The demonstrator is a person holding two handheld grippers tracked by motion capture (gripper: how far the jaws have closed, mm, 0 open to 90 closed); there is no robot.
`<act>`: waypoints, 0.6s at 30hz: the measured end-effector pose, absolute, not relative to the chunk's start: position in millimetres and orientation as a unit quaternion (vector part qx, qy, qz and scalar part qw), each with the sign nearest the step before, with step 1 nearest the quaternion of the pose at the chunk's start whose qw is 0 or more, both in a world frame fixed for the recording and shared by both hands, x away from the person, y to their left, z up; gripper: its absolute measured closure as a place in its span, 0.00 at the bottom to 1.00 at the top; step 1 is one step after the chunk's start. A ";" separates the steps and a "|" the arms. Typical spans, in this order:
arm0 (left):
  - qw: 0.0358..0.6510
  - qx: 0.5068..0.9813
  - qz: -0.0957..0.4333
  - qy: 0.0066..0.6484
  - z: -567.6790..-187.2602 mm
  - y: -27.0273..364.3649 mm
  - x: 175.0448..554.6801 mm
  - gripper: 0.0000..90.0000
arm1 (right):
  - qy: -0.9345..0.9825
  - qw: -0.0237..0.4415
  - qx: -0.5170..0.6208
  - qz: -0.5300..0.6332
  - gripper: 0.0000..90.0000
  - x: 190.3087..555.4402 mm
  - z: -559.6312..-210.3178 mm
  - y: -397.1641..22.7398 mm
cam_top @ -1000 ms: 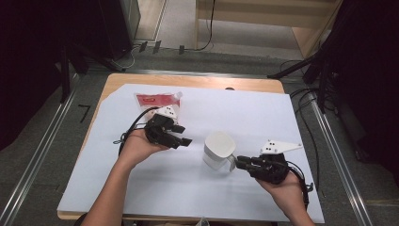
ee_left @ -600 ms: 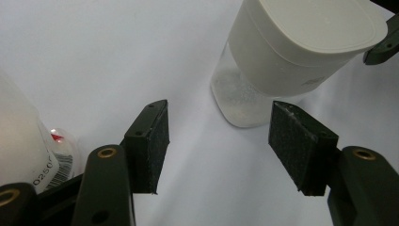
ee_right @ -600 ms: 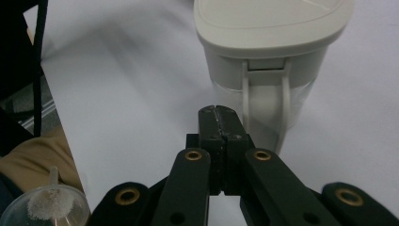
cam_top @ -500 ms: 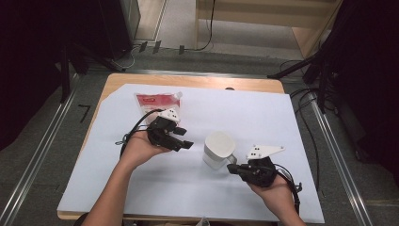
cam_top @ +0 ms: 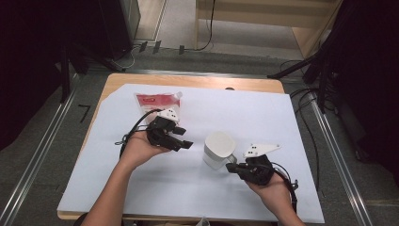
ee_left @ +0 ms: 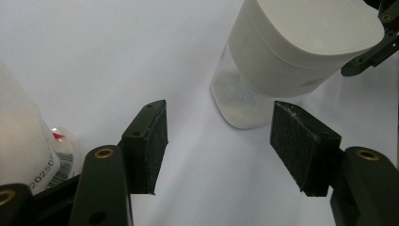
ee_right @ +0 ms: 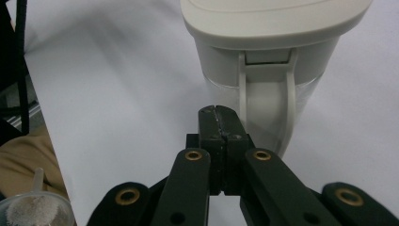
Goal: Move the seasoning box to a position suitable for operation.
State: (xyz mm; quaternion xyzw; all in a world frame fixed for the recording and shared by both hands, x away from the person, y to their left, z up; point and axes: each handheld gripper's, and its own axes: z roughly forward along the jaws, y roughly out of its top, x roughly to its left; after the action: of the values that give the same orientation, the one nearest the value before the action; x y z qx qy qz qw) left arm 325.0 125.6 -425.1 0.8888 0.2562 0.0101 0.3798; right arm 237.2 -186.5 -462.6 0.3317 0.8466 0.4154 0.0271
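Observation:
A clear jug with a white lid [cam_top: 219, 149] stands on the white sheet between my two grippers. My left gripper [cam_top: 186, 143] is held to its left, pointing at it, jaws open and nothing between them. In the left gripper view the jug [ee_left: 291, 52] stands beyond the left gripper [ee_left: 221, 122], whose pads [ee_left: 155, 141] are apart. My right gripper [cam_top: 232, 167] sits at the jug's front right. In the right gripper view the right gripper [ee_right: 219, 113] is shut, its tips just left of the jug's white handle [ee_right: 266, 103], gripping nothing.
A red pouch [cam_top: 157, 100] lies at the back left of the white sheet [cam_top: 263, 113], behind my left hand. A white labelled pack [ee_left: 23, 146] is close to the left gripper. A clear cup of powder [ee_right: 33, 209] sits low near the table's front edge.
My right gripper has moved left and slightly down, up to the jug's handle side, and its jaws have come together. The left gripper and the jug have stayed in place.

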 end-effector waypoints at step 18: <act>0.388 0.888 0.012 0.247 -422.8 123.5 320.8 0.42 | 0.845 0.026 0.344 0.410 1.00 245.0 -462.0 -197.9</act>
State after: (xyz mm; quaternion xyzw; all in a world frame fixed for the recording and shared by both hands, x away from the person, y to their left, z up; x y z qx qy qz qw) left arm 320.8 123.5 -422.8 0.8877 0.2470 0.0123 0.3885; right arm 245.0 -197.9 -462.0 0.3437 0.8445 0.4099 0.0255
